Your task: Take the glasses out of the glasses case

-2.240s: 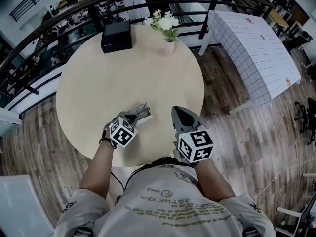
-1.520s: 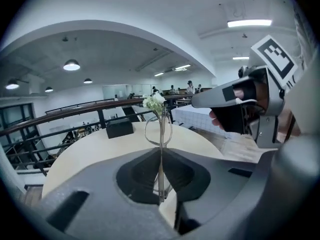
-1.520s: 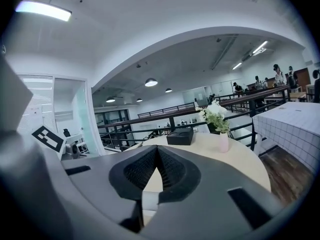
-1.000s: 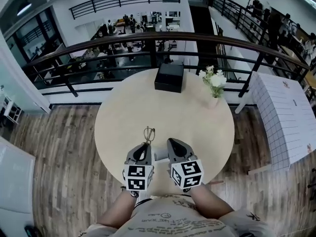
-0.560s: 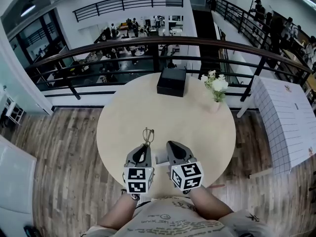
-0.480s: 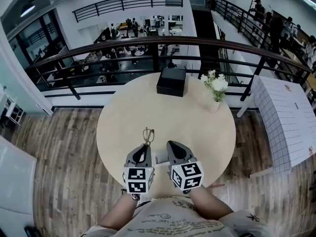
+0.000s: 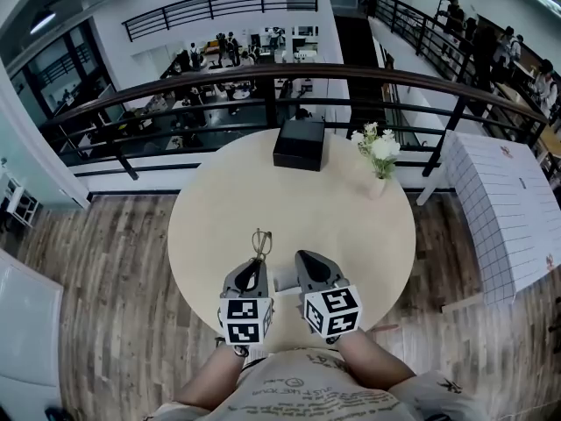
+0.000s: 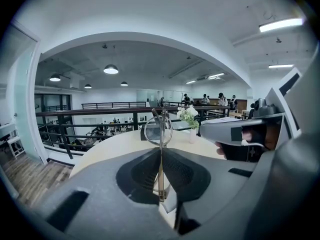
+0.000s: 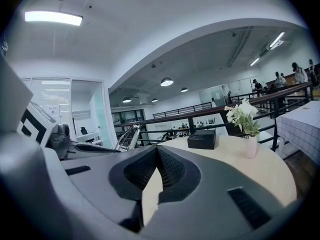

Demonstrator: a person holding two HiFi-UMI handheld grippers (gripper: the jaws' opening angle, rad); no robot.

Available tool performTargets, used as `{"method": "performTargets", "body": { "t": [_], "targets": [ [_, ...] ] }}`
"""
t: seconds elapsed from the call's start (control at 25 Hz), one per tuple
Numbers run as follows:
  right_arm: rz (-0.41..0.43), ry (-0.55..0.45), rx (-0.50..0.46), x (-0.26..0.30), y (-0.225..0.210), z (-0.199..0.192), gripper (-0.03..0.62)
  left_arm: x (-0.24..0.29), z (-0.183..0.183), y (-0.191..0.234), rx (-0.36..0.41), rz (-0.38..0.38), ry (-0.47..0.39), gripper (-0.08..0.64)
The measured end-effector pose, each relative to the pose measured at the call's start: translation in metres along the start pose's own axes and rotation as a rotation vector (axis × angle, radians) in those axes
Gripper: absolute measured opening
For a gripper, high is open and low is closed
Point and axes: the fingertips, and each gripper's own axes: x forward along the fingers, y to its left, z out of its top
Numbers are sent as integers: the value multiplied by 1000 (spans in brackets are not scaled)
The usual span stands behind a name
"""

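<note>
Pretty sure I'm at the tail end of this one. My left claw (image 7: 252, 270) is clamped shut on the glasses (image 8: 160, 134). In the left gripper view one thin arm of the frame runs straight up through the closed jaws, and the round lenses stick out past the tips. So the glasses are in the claw, poking out over the surface (image 7: 289, 200) and not sitting in anything.

My right claw (image 7: 307, 263) has its jaws together with nothing between them, as far as its own view shows. It's parked just beside the left one.

The glasses case (image 7: 285, 279) is the pale thing wedged between the two claws at the near edge of the surface. Most of it is hidden, so I can't tell whether it's open or see what's inside. The glasses are clearly beyond it rather than in it, though.

My guess for the next move is to lower the left claw gently and lay the frame on a bare bit of surface clear of the case. Then ease the jaws apart without twisting that thin arm.

Other containers are well away at the far side. There's a black box (image 7: 300, 143) whose contents I can't see, and a small vase of white flowers (image 7: 375, 167).
</note>
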Motion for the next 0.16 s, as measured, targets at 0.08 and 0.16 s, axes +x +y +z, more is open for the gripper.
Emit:
{"method": "performTargets", "body": {
  "t": [0.08,0.16],
  "targets": [
    [-1,3,-3,0,0,-1,14,1,-3,1,-3,-3,8,28],
    [-4,3,-6,0,-1,-1,14,4,-6,1,-6,-9,16,28]
  ]
}}
